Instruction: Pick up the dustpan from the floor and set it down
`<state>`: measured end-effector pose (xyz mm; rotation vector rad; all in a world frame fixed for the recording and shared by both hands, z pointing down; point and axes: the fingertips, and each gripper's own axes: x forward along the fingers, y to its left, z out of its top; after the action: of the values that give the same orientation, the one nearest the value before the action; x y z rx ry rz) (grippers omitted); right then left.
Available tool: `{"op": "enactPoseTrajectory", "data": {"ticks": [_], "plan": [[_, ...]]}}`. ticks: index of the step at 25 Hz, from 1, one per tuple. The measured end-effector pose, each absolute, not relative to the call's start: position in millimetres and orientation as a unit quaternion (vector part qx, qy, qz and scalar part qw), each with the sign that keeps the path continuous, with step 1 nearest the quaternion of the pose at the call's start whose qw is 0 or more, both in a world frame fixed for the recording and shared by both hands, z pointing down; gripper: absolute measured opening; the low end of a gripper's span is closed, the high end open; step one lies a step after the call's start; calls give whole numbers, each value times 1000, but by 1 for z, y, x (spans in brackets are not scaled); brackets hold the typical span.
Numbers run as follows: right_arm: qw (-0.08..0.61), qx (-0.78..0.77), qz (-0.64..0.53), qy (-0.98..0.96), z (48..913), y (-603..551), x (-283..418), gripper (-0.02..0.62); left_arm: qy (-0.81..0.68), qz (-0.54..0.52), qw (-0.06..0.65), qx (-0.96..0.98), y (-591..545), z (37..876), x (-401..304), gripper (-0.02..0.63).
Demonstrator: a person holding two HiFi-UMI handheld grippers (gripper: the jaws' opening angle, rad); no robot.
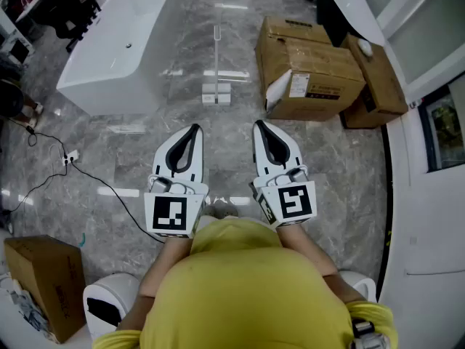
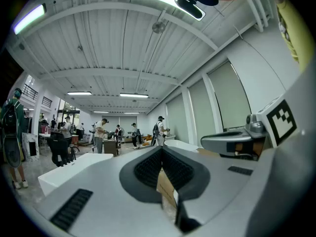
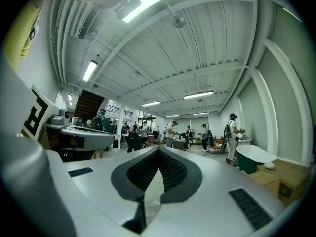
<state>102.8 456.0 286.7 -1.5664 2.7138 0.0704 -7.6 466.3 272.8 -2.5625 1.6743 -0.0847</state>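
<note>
Left gripper lower centre, jaws closed, empty, right gripper beside it, closed, empty, cardboard boxes upper right, white bathtub upper left

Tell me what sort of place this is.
Probably a big open workshop or warehouse-like hall: a white bathtub stands on the marble-look floor near cardboard boxes, and people stand in the distance under strip lights.
</note>
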Motion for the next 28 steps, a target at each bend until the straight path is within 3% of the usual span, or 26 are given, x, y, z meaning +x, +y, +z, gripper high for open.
{"op": "enactPoseTrajectory", "data": {"ticks": [13,28], "plan": [[2,-477,12,879,306,395,111,45,568,-36,10,-822,409,296,-14,0],[-15,-499,5,866,322,227,48,95,535,-27,3,-844,232,296,-75,0]]}}
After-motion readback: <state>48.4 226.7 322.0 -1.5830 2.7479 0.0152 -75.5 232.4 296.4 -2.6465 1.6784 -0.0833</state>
